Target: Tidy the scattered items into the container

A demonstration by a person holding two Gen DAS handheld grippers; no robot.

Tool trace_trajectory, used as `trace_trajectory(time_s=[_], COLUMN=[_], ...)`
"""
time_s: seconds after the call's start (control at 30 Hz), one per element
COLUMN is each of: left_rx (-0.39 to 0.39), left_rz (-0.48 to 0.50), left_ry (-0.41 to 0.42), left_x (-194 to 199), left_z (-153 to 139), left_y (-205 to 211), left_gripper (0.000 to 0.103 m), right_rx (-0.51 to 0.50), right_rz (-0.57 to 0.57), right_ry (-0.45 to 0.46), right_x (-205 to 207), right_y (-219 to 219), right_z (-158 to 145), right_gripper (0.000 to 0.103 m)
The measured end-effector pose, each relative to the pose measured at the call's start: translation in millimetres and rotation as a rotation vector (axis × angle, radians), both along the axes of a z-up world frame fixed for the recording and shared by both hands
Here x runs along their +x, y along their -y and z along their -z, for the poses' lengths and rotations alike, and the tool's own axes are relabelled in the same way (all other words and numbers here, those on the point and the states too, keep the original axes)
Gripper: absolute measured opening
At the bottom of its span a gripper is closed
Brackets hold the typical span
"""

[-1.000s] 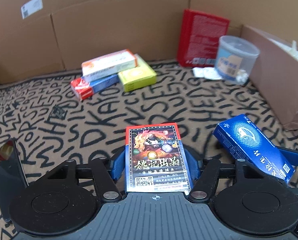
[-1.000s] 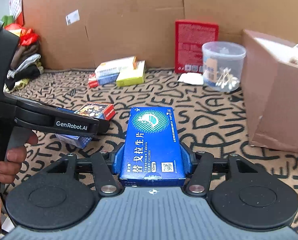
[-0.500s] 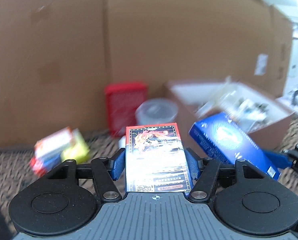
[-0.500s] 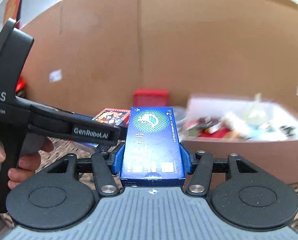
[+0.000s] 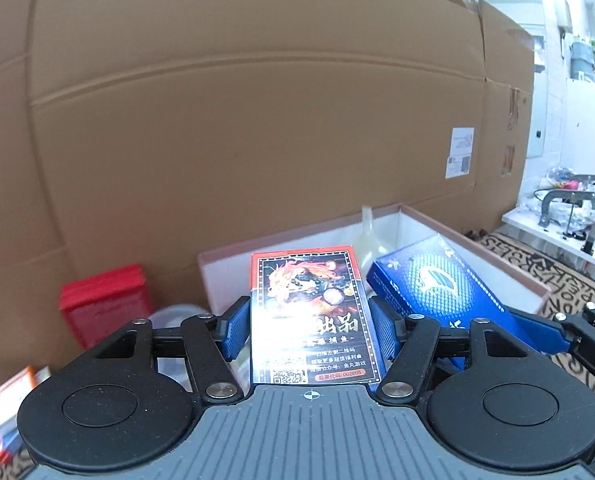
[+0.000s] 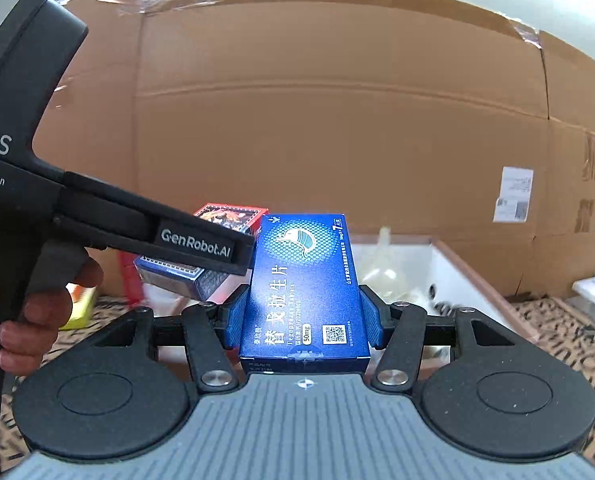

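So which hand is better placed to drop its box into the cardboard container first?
Probably the right. Its blue box, clamped in the right gripper, already points at the open container ahead. The left gripper, holding the card box, faces the container's near left corner, so it needs a little more travel.

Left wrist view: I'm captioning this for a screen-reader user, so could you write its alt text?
The left gripper clamps a red-edged card box with dragon artwork, held up before an open cardboard container. To its right, the right gripper holds a blue medicine box over that container. A brown cardboard wall fills the background, with a red box at lower left.
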State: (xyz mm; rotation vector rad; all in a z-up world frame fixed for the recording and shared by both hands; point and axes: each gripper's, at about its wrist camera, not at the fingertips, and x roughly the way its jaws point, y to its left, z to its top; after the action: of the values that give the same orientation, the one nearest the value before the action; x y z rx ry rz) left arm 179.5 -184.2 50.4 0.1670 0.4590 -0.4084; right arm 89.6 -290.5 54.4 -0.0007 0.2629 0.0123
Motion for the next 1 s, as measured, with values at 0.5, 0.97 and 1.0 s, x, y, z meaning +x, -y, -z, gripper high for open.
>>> trace_trajectory(time_s=[0.5, 0.97, 1.0], left_rx=[-0.018, -0.001, 0.003], left_rz=[-0.113, -0.255, -0.263], left_ry=[-0.073, -0.075, -0.079], left_x=[53, -19, -24], left_z=[53, 57, 59], left_y=[-4, -40, -42], left_gripper=[0.103, 0.103, 0.103], right_rx=[0.155, 0.11, 0.101], right_rz=[0.175, 0.175, 0.176], right_ry=[-0.05, -0.023, -0.027], right_x=[50, -10, -16], right_y=[55, 29, 26], right_z=[40, 26, 23], right_gripper=[0.091, 0.102, 0.102])
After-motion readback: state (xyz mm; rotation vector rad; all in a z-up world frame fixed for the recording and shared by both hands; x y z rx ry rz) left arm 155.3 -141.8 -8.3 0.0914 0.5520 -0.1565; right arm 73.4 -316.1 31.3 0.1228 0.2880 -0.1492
